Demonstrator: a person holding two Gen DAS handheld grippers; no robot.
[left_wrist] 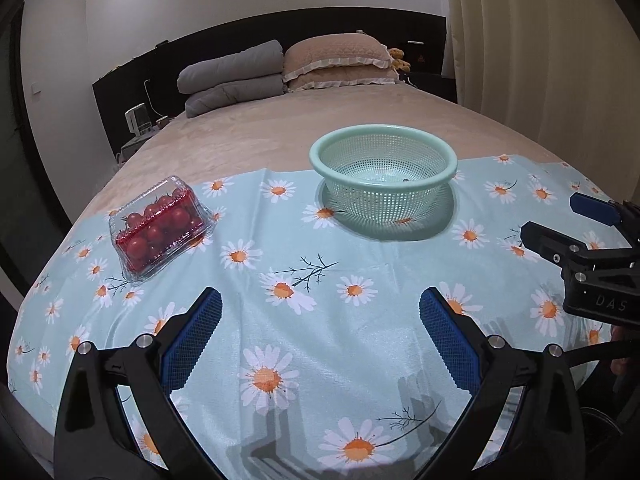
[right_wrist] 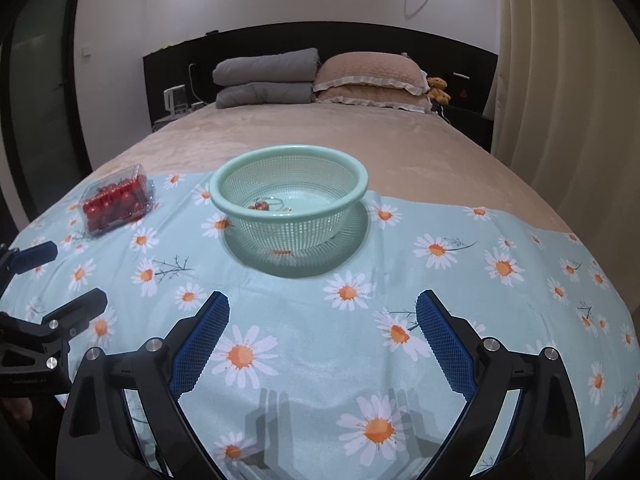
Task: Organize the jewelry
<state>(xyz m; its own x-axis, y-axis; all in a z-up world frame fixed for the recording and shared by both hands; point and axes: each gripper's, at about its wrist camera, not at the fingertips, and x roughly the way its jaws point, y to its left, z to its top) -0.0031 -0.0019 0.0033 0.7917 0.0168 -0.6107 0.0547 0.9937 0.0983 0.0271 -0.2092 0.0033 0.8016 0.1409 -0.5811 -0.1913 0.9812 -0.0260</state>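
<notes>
Two fisheye views look across a bed (left_wrist: 320, 128) whose near end is covered by a pale blue cloth (left_wrist: 320, 340) printed with white and orange daisies.

The only readable writing is "DAS", in pale capitals on the black body of the right tongs (left_wrist: 560, 220), which enter the left view at its right edge. A faint line of small print on the black body of the left tongs (right_wrist: 60, 276), seen at the left edge of the right view, is too small to read.

Both pairs of tongs are spread wide with nothing between their blue ridged pads (left_wrist: 192, 340). Each hovers over bare cloth at the near edge.

A mint green mesh basket (right_wrist: 288, 160) stands upright on the cloth, well beyond both tongs and apart from them. In the right view it lies straight ahead of the right tongs; in the left view the mesh basket (left_wrist: 383, 136) is ahead and slightly right. Inside it, toward its left side, lies a small reddish piece with thin metallic loops (right_wrist: 266, 205); its exact kind cannot be made out.

A closed clear plastic box of cherry tomatoes (left_wrist: 158, 226) sits on the cloth, left of the basket and well apart from it.

Folded grey bedding (right_wrist: 264, 80) and stacked beige pillows (right_wrist: 370, 76) lie at the dark headboard.
</notes>
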